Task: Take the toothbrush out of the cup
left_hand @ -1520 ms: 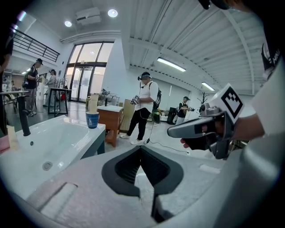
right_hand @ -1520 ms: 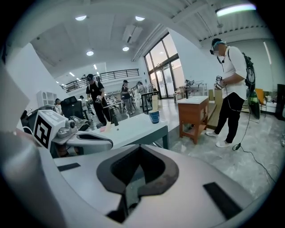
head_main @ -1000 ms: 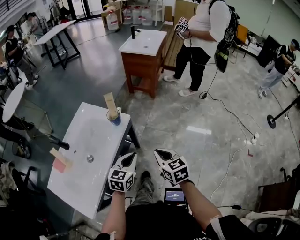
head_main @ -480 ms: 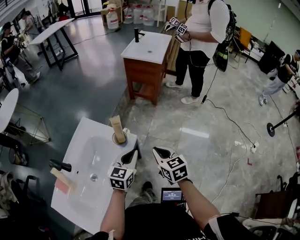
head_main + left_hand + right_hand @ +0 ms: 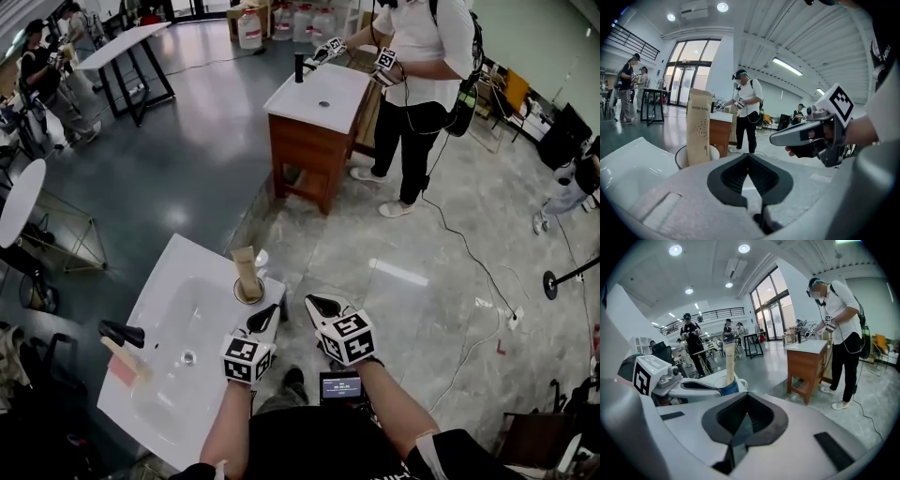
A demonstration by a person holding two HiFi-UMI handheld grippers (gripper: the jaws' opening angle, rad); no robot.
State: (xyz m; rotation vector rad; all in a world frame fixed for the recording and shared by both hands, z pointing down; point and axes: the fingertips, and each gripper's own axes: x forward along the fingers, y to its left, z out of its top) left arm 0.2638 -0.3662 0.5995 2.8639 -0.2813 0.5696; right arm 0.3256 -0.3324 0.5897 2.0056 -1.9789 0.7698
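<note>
A tall tan toothbrush pack (image 5: 246, 269) stands upright in a white cup (image 5: 249, 292) on the near right corner of the white sink (image 5: 178, 309). My left gripper (image 5: 269, 310) is shut and empty, its tip just right of the cup and a little short of it. My right gripper (image 5: 315, 303) is shut too, out over the floor beside the sink. In the left gripper view the pack (image 5: 698, 126) and cup (image 5: 682, 157) stand ahead to the left, apart from the shut jaws. The right gripper view shows the pack (image 5: 730, 363) behind the left gripper (image 5: 705, 385).
A black tap (image 5: 120, 333) and a pink and tan bar (image 5: 122, 360) sit at the sink's left side. A wooden washstand (image 5: 314, 122) stands further off, with a person (image 5: 422, 75) holding grippers beside it. Cables (image 5: 469, 258) trail across the tiled floor.
Both grippers have travelled forward together toward the sink's corner. The cup with the toothbrush pack now lies much closer to the left gripper's tip. Both stay shut.
</note>
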